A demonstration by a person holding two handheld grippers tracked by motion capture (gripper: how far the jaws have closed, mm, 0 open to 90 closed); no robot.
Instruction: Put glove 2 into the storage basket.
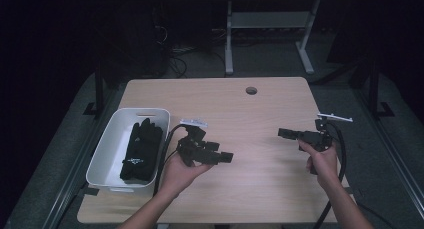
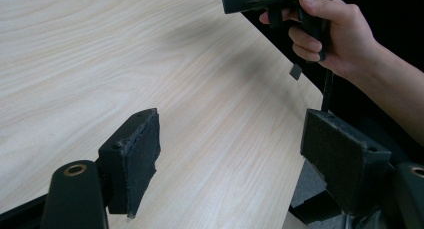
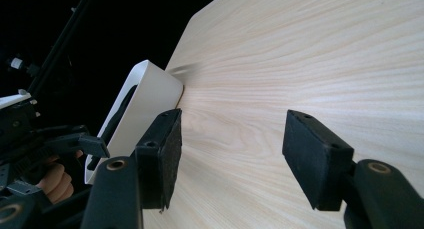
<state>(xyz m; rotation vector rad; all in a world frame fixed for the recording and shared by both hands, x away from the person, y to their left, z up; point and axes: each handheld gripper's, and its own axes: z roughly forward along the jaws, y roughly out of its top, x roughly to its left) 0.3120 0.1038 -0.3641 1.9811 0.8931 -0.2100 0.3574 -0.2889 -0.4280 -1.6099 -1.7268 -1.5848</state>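
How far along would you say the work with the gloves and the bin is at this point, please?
Done, it seems: the black gloves already lie inside the white bin. In hand: nothing; the left gripper and right gripper are both open and empty above the bare table. Left: little that I can see.

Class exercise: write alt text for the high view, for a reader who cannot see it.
A person's hands hold two black grippers above a light wooden table, the left gripper and right gripper both open and empty. A white bin at the table's left edge holds black gloves.
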